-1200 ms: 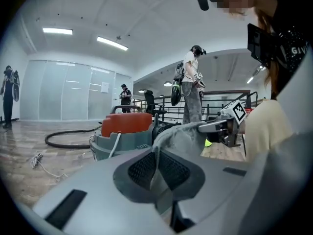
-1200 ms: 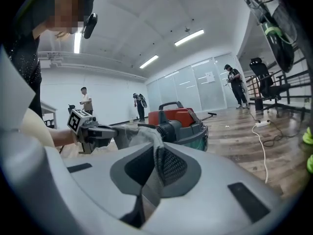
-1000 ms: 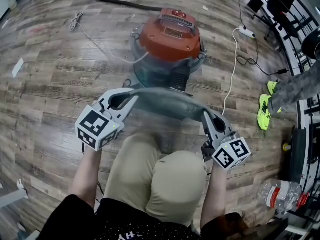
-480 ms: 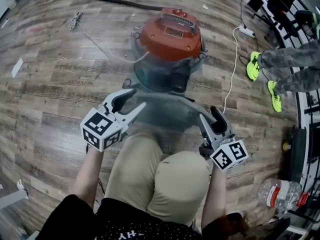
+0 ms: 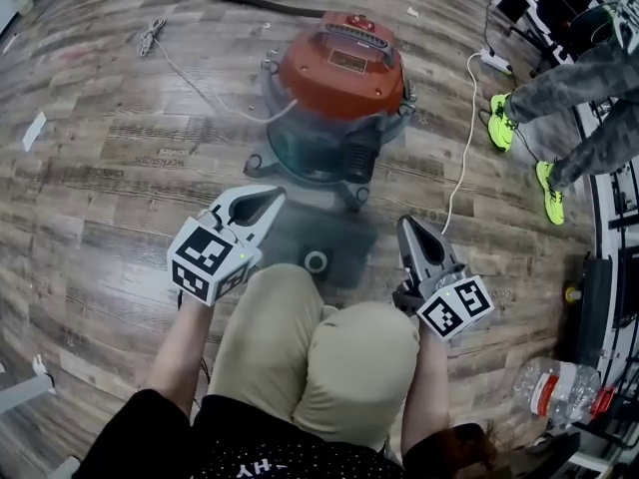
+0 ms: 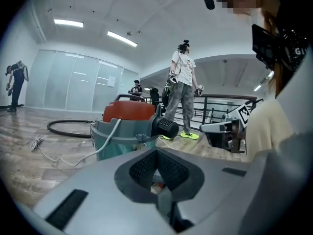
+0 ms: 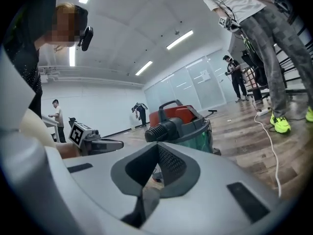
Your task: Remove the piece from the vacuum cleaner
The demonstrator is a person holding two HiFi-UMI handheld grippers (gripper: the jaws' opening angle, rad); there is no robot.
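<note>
The grey see-through flat piece with a round ring hole (image 5: pixel 334 242) lies on the brown wood floor (image 5: pixel 100 168). It is just beside the round vacuum cleaner with the orange lid and green see-through tub (image 5: pixel 337 78), on the side nearest the person holding the tools. I cannot tell if it touches the vacuum cleaner's base.

The left tool (image 5: pixel 274 197) is in front of the vacuum cleaner, to its left. Its jaws are clenched tight with nothing between them. The right tool (image 5: pixel 407 224) is in front of the vacuum cleaner, to its right. Its jaws are also pressed together and hold nothing. The piece sits between the two tools and neither one touches it.

A thick black hose (image 5: pixel 240 3) curves on the floor behind the vacuum cleaner. A thin white cord (image 5: pixel 461 138) runs along the floor to the right of the vacuum cleaner. Farther right of it stands another person in bright green shoes (image 5: pixel 499 123).
</note>
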